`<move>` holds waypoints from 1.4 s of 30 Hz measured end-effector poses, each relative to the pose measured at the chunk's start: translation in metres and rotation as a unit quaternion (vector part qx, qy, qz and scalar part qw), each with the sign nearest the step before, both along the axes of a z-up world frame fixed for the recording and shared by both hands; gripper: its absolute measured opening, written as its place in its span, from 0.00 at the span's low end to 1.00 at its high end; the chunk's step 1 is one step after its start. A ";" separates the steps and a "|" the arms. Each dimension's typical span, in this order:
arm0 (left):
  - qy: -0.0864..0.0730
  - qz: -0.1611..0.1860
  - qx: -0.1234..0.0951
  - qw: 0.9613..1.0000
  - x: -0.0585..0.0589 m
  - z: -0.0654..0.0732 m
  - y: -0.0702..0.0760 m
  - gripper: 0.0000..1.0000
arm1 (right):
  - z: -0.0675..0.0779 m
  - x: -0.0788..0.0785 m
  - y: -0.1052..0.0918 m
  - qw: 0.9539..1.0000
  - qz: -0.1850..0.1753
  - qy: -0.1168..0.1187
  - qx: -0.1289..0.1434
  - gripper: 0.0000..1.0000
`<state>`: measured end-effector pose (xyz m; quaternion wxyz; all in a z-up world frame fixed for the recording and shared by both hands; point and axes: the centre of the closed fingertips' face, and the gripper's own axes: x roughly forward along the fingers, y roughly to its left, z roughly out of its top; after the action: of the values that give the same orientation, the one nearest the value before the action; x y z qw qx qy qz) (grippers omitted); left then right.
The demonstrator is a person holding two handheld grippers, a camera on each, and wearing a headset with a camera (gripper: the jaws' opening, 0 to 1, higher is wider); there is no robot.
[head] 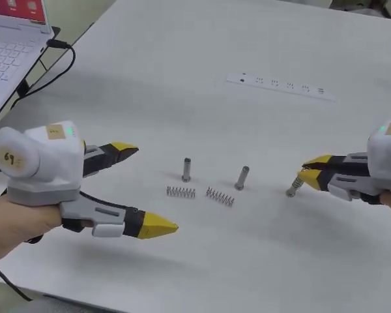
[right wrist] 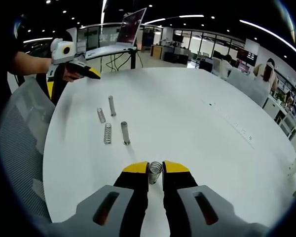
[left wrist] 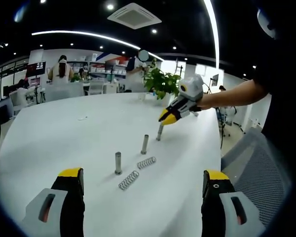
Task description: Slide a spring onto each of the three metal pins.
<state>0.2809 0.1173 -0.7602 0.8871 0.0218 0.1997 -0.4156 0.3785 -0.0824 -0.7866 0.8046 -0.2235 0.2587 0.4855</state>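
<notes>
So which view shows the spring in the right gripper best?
The right gripper view: the spring is near and large between the jaws. Head and left gripper views show it small, side-on.

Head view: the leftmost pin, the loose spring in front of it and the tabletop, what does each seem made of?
Leftmost pin: grey metal, smooth, with a dull sheen along the shaft. Loose spring: thin bright wire, probably steel; the coils glint. Tabletop: matte white without reflections, possibly laminate; cannot tell for sure.
</notes>
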 end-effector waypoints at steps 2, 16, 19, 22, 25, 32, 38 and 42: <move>0.001 0.000 -0.001 1.000 -0.001 0.000 -0.001 0.98 | -0.002 0.000 0.000 1.000 0.004 -0.003 -0.002 0.08; 0.005 0.002 0.000 1.000 -0.003 -0.001 0.001 0.98 | -0.014 0.000 0.000 1.000 0.004 0.009 -0.014 0.09; 0.005 0.002 0.000 1.000 -0.003 -0.001 0.001 0.98 | -0.016 -0.001 -0.001 1.000 0.003 0.013 -0.015 0.09; 0.006 0.001 0.000 1.000 -0.003 -0.002 0.000 0.98 | -0.017 -0.001 0.000 1.000 0.003 0.017 -0.014 0.09; 0.010 -0.001 -0.003 1.000 -0.004 -0.002 -0.001 0.98 | -0.018 0.000 0.000 1.000 0.001 0.020 -0.013 0.09; 0.007 0.000 -0.007 1.000 -0.002 0.001 -0.002 0.98 | -0.022 0.000 -0.001 0.999 -0.001 0.032 -0.018 0.09; 0.008 -0.002 -0.005 1.000 -0.003 0.001 -0.003 0.98 | -0.021 0.000 -0.001 0.999 -0.005 0.034 -0.015 0.15; 0.007 -0.003 -0.004 1.000 -0.004 0.002 -0.003 0.98 | -0.018 -0.002 0.000 0.999 -0.008 0.037 -0.007 0.18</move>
<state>0.2774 0.1144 -0.7586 0.8844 0.0153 0.2045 -0.4192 0.3768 -0.0825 -0.8042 0.7967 -0.2089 0.2937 0.4852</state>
